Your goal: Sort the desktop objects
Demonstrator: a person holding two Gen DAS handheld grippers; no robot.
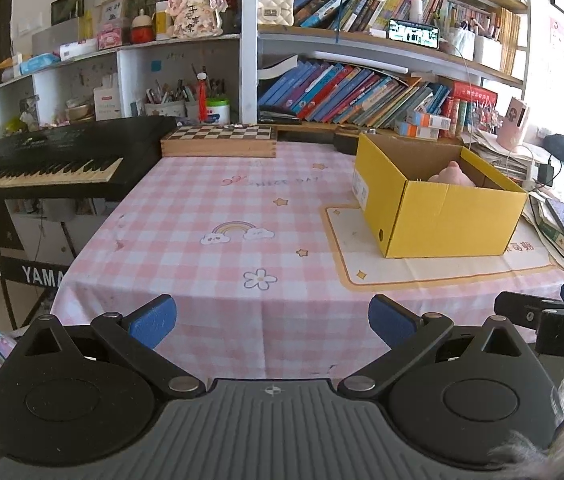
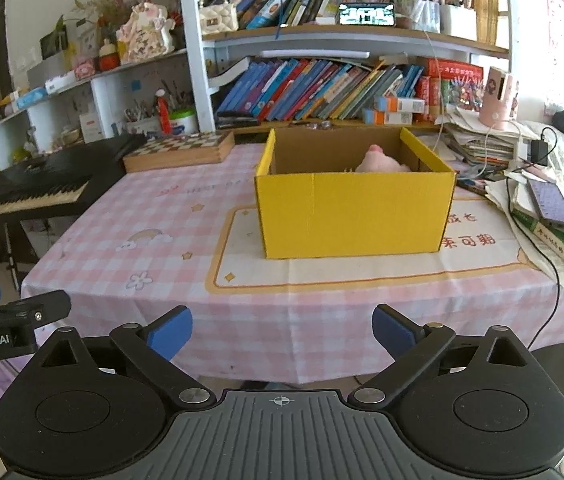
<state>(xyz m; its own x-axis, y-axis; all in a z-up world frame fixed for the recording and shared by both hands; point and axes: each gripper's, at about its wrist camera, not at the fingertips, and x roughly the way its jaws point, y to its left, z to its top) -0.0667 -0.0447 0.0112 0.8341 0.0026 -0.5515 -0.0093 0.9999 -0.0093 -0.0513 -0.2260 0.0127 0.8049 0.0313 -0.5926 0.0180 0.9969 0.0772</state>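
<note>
A yellow cardboard box (image 2: 356, 216) stands open on a cream mat on the pink checked tablecloth (image 2: 154, 240); the same box (image 1: 442, 216) shows at the right of the left wrist view. A pink plush toy (image 2: 380, 162) lies inside it, mostly hidden by the box wall, and the toy (image 1: 452, 174) peeks over the rim there too. My left gripper (image 1: 273, 322) hangs open over the table's near edge with nothing between its blue pads. My right gripper (image 2: 282, 334) is also open and empty, in front of the box and well short of it.
A wooden chessboard case (image 1: 218, 141) lies at the table's far edge. A black keyboard (image 1: 54, 160) stands to the left. Stacked papers, books and a phone (image 2: 550, 204) crowd the right side, with a black cable (image 2: 554, 276) trailing over the edge. Bookshelves rise behind.
</note>
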